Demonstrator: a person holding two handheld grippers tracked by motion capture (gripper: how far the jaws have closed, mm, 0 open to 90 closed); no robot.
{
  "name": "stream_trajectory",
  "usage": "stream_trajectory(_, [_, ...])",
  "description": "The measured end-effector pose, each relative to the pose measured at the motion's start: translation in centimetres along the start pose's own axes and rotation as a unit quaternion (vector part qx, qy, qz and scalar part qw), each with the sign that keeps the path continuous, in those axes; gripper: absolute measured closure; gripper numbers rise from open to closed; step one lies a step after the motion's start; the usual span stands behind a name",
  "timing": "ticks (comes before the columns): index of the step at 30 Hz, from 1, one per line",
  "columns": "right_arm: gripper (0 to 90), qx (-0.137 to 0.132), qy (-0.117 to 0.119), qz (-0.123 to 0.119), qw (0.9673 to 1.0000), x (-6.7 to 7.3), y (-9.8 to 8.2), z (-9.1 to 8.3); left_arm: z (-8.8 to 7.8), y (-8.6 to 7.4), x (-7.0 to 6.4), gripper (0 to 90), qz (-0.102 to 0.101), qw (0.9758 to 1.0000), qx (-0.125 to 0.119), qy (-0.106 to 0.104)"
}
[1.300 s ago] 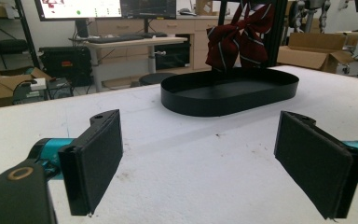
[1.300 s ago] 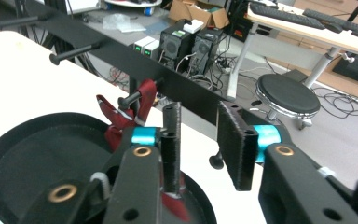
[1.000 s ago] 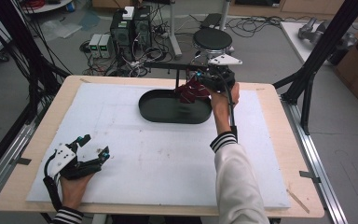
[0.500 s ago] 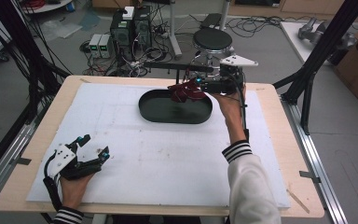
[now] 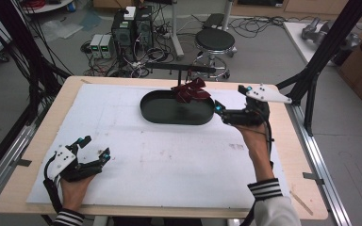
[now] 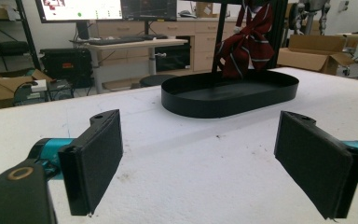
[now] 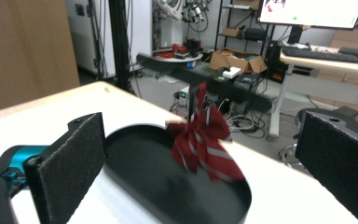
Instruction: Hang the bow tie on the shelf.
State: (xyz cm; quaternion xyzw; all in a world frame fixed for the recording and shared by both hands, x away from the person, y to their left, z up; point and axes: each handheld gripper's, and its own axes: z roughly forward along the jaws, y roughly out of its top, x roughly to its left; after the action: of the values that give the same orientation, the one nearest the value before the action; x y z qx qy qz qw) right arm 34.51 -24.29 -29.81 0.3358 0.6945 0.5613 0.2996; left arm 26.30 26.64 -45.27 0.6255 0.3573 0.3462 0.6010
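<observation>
both grippers [image 5: 90, 149] [image 5: 217, 109] wide open, low

A: The dark red striped cloth scarf [image 7: 204, 142] looks soft and woven, with thin pale stripes. The black oval tray [image 5: 156, 111] under it looks like matt plastic, smooth on the wall.

B: And the table?

A: A white sheet [image 5: 169, 160], matt and a little rough, lies on a pale wooden tabletop [image 5: 296, 155]. The jaw pads of the right gripper [image 7: 205, 172] are black and grainy, like foam
</observation>
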Motion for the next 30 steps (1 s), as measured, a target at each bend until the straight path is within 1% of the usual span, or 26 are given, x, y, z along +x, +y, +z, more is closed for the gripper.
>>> stream_trajectory(1, [1.0, -0.007, -0.001, 0.007, 1.0, 0.0, -1.2, -1.1, 0.0, 0.0, 0.0, 15.8, 0.0, 1.0, 0.001, 0.0])
stream_trajectory(3, [1.0, -0.011, -0.004, 0.015, 0.9998, 0.1, -2.7, -2.1, 0.0, 0.0, 0.0, 15.7, 0.0, 1.0, 0.002, 0.0])
stream_trajectory(4, [1.0, -0.011, -0.004, 0.015, 0.9998, 0.1, -2.7, -2.1, 0.0, 0.0, 0.0, 15.7, 0.0, 1.0, 0.0, 0.0])
stream_trajectory(5, [0.9, -0.016, -0.008, 0.018, 0.9997, 0.2, -3.6, -2.6, 0.0, 0.0, 0.0, 15.8, 0.0, 1.0, 0.001, 0.0])
stream_trajectory(6, [0.9, -0.016, -0.01, 0.026, 0.9995, 0.3, -4.5, -3.1, 0.0, 0.0, 0.0, 15.7, 0.0, 1.0, 0.0, 0.0])
stream_trajectory(7, [0.9, -0.02, -0.014, 0.04, 0.9989, 0.5, -6.3, -3.9, 0.0, 0.0, 0.0, 15.7, 0.001, 1.0, 0.0, 0.0])
stream_trajectory(9, [0.9, -0.026, -0.025, 0.048, 0.9982, 0.7, -8.1, -4.6, 0.0, 0.0, 0.0, 15.7, 0.0, 1.0, 0.0, 0.0])
stream_trajectory(11, [0.9, -0.034, -0.031, 0.061, 0.9971, 1.0, -9.7, -5.1, 0.0, 0.0, 0.0, 15.7, 0.0, 1.0, 0.001, 0.0])
stream_trajectory(12, [0.9, -0.034, -0.031, 0.061, 0.9971, 1.0, -9.7, -5.1, 0.0, 0.0, 0.0, 15.7, 0.0, 1.0, 0.001, 0.0])
stream_trajectory(13, [0.9, -0.04, -0.036, 0.062, 0.9967, 1.2, -10.5, -5.3, 0.0, 0.0, 0.0, 15.7, 0.0, 1.0, 0.0, 0.001])
stream_trajectory(14, [0.9, -0.053, -0.041, 0.062, 0.9958, 1.5, -12.0, -5.5, 0.0, 0.0, 0.0, 15.7, 0.0, 1.0, 0.001, 0.001])
stream_trajectory(16, [0.9, -0.061, -0.042, 0.07, 0.9948, 1.9, -13.5, -5.4, 0.0, 0.0, 0.0, 15.7, 0.001, 1.0, -0.001, 0.001])
stream_trajectory(17, [0.9, -0.06, -0.04, 0.073, 0.9947, 2.1, -14.1, -5.3, 0.0, 0.0, 0.0, 15.8, 0.001, 1.0, -0.001, 0.001])
stream_trajectory(18, [0.9, -0.06, -0.04, 0.073, 0.9947, 2.1, -14.1, -5.3, 0.0, 0.0, -0.1, 15.8, 0.002, 1.0, -0.002, 0.002])
stream_trajectory(19, [0.9, -0.058, -0.037, 0.067, 0.9954, 2.4, -15.0, -5.0, 0.0, 0.0, -0.1, 15.8, 0.002, 1.0, -0.002, 0.003])
stream_trajectory(21, [0.9, -0.041, -0.041, 0.057, 0.9966, 2.6, -15.7, -4.6, -0.1, 0.0, 0.0, 15.8, 0.002, 1.0, -0.003, 0.002])
stream_trajectory(22, [0.9, -0.041, -0.041, 0.057, 0.9966, 2.6, -15.7, -4.6, -0.1, 0.0, 0.0, 15.8, 0.002, 1.0, -0.003, 0.002])
stream_trajectory(23, [0.9, -0.026, -0.043, 0.054, 0.9973, 2.8, -16.3, -4.2, -0.1, 0.0, 0.0, 15.8, 0.002, 1.0, -0.003, 0.002])
stream_trajectory(24, [0.9, -0.026, -0.049, 0.049, 0.9972, 3.0, -16.2, -4.2, -0.1, 0.0, 0.0, 15.7, 0.002, 1.0, -0.003, 0.002])
stream_trajectory(25, [0.9, -0.026, -0.049, 0.049, 0.9972, 3.0, -16.2, -4.2, -0.1, 0.0, 0.0, 15.7, 0.002, 1.0, -0.003, 0.002])
stream_trajectory(27, [1.0, -0.029, -0.054, 0.038, 0.9974, 3.3, -16.3, -4.2, -0.1, 0.0, 0.0, 15.8, 0.002, 1.0, -0.002, 0.002])
stream_trajectory(28, [1.0, -0.029, -0.054, 0.038, 0.9974, 3.3, -16.3, -4.2, -0.1, 0.0, 0.0, 15.8, 0.002, 1.0, -0.002, 0.003])
stream_trajectory(29, [1.0, -0.034, -0.059, 0.029, 0.9973, 3.4, -16.3, -4.3, 0.0, 0.0, 0.0, 15.7, 0.002, 1.0, -0.002, 0.003])
stream_trajectory(30, [0.9, -0.034, -0.06, 0.031, 0.9972, 3.4, -16.3, -4.3, 0.0, 0.0, 0.0, 15.7, 0.002, 1.0, -0.002, 0.003])
